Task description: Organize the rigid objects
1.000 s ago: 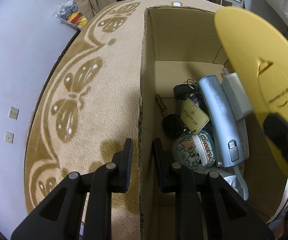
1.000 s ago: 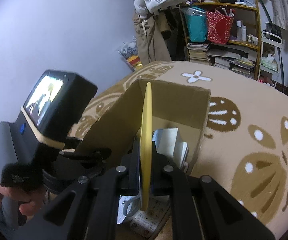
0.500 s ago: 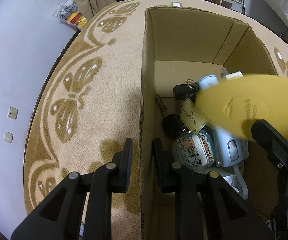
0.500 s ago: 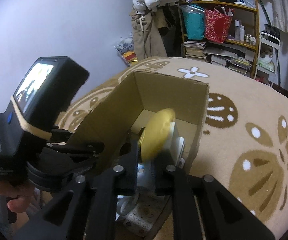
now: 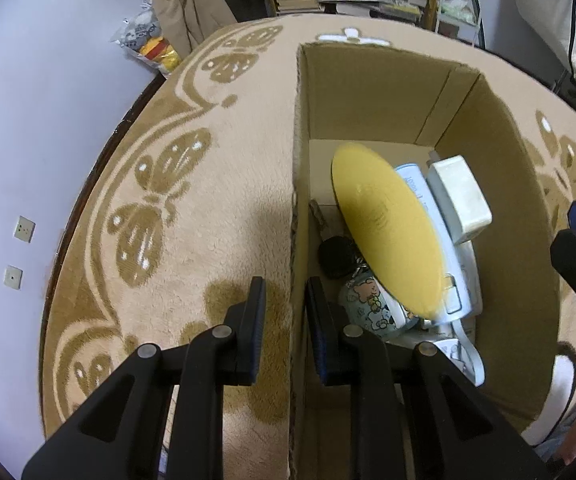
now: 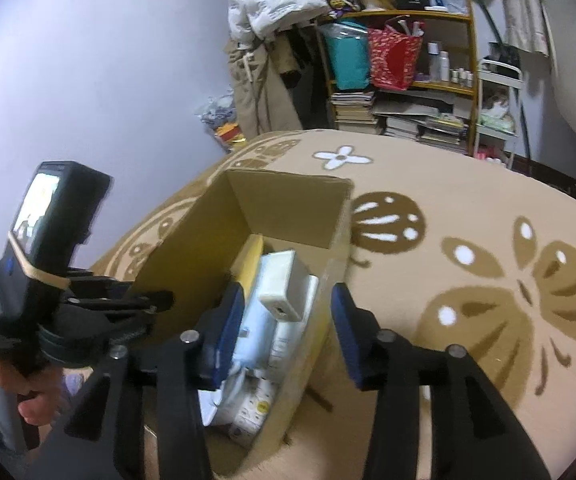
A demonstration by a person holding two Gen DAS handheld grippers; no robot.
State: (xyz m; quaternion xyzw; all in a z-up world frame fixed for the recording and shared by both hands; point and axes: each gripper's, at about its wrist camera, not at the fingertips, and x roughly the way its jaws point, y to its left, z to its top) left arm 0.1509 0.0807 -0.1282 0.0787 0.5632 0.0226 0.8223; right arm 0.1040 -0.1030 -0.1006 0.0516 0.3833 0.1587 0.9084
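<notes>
Release step: the right gripper (image 6: 286, 320), its jaws opening and empty, has let go the flat yellow plastic disc (image 5: 386, 232), now tilted atop items inside the open brown cardboard box (image 5: 500, 184). The left gripper (image 5: 286, 312) clamps the box's near-left wall. Next: fetching another object.

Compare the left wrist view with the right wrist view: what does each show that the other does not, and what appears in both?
Left wrist only: the yellow disc's broad face, a black key fob, a bear-print case, and the left gripper clamping the cardboard box's wall.
Right wrist only: a cluttered shelf and the right gripper, its jaws opening with nothing pressed between them.
Both: the box, the white adapter and the patterned rug.
</notes>
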